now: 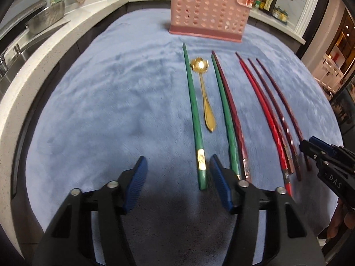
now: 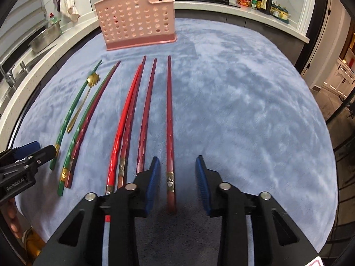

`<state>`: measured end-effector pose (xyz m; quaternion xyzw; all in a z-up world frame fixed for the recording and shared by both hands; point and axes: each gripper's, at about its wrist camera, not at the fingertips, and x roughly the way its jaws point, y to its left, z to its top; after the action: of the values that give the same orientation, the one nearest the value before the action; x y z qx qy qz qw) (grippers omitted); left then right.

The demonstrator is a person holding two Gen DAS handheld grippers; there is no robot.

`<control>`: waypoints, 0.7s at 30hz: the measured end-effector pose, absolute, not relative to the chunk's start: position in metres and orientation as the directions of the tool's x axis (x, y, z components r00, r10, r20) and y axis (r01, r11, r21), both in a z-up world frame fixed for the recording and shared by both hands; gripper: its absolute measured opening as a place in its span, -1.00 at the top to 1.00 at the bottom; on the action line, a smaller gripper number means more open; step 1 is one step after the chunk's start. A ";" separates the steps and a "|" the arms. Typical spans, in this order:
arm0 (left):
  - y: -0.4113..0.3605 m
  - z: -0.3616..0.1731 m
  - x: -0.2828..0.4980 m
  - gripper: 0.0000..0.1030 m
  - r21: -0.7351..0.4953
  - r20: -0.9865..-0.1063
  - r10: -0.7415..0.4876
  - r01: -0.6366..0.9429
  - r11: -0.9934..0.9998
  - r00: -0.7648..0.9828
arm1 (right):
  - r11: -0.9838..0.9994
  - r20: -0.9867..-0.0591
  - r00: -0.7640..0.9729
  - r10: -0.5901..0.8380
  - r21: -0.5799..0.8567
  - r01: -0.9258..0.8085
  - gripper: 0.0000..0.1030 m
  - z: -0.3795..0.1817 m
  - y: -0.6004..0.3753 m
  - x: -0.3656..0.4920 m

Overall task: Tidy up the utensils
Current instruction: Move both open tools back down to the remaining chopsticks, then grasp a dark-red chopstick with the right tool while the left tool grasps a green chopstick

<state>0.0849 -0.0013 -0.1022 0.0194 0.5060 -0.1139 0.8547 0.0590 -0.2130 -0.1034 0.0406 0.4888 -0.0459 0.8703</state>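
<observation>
I've got both grippers low over the blue cloth (image 2: 244, 88), at its near edge. My left gripper (image 1: 177, 166) stands apart w/ the butt of the leftmost green chopstick (image 1: 193, 115) lying between the pads, nearer the right pad but not pinched as far as I can see. My right gripper (image 2: 177, 166) is also apart, straddling the rightmost dark red chopstick (image 2: 169, 115) near its gold band; pads (image 2: 153, 177) clear of it on both sides.

Rest of the set lies in a row running toward the far edge: gold spoon (image 1: 203, 88) just right of my green stick, then a 2nd green chopstick (image 1: 224, 110) touching a maroon one (image 1: 233, 115), then a bright red chopstick (image 1: 261, 110) and more dark ones toward the right. The pink holder (image 1: 208, 8) stands upright at the far edge of the cloth, perforated wall facing me.

Handling, my guess: chopsticks are stiff, light, lacquered so prob slippery, and thin enough to roll or pivot in a pinch. Plush cloth gives, so pads can press down around the stick. Best hold is the thick butt end by the gold band, squeezing across the flat sides, then tip end goes down into the holder. Spoon is metal, thin handle, slick; take it mid-handle
</observation>
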 end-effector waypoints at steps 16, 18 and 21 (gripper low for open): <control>0.002 -0.105 0.084 0.52 -0.087 -0.868 -0.183 0.220 0.972 0.461 | 0.995 -0.854 0.519 -0.032 0.021 0.097 0.69 -0.108 -0.210 0.058; 0.003 -0.105 0.085 0.54 -0.085 -0.869 -0.180 0.219 0.972 0.461 | 0.995 -0.854 0.520 -0.030 0.023 0.096 0.70 -0.108 -0.210 0.058; 0.004 -0.105 0.085 0.61 -0.086 -0.869 -0.178 0.213 0.973 0.461 | 0.995 -0.854 0.520 -0.028 0.024 0.094 0.75 -0.108 -0.210 0.058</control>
<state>0.0848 0.0041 -0.1052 0.0173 0.5063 -0.1145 0.8546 0.0578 -0.2096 -0.1076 0.0336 0.4886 -0.0351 0.8712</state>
